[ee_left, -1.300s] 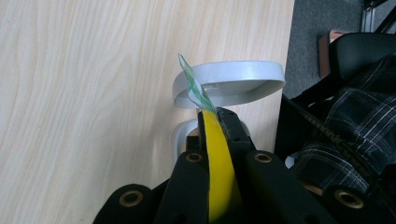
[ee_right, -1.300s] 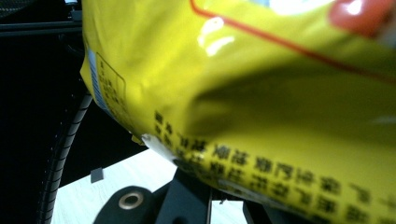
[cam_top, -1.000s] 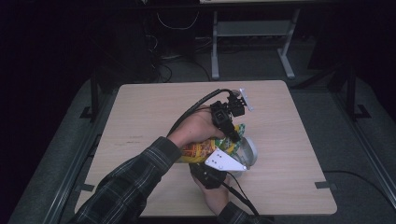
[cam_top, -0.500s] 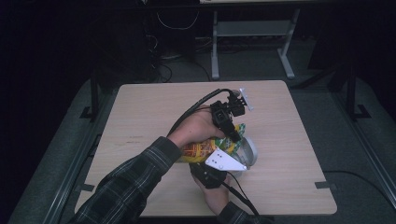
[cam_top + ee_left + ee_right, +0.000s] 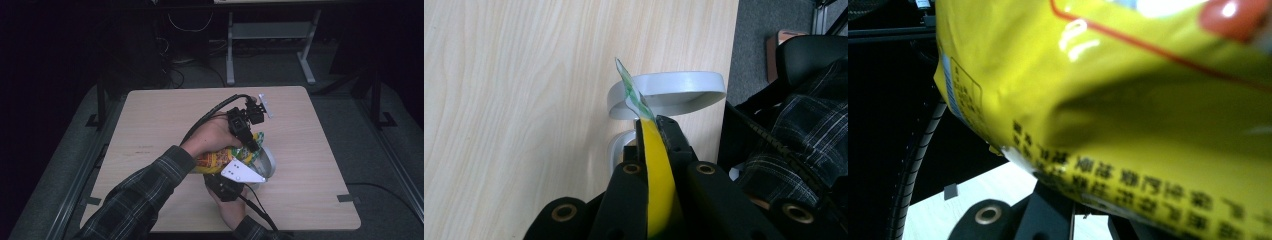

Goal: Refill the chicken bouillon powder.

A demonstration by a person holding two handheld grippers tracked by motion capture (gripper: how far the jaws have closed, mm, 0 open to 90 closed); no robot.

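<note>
Near the counter's (image 5: 150,125) right middle, a yellow snack bag (image 5: 215,160) hangs between both grippers, just above a white bowl (image 5: 267,161). The left hand-held gripper (image 5: 651,131) pinches the bag's top edge, jaws pressed on the thin film. The right hand-held gripper (image 5: 227,186) seems to clamp the bag's lower end, though its jaw tips are hidden. The bag's long axis runs left-right, its top toward the bowl; the bowl lies just beyond the left gripper's tips.

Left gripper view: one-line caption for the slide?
Left gripper pinches yellow snack bag's edge over a white bowl on the light wooden table.
</note>
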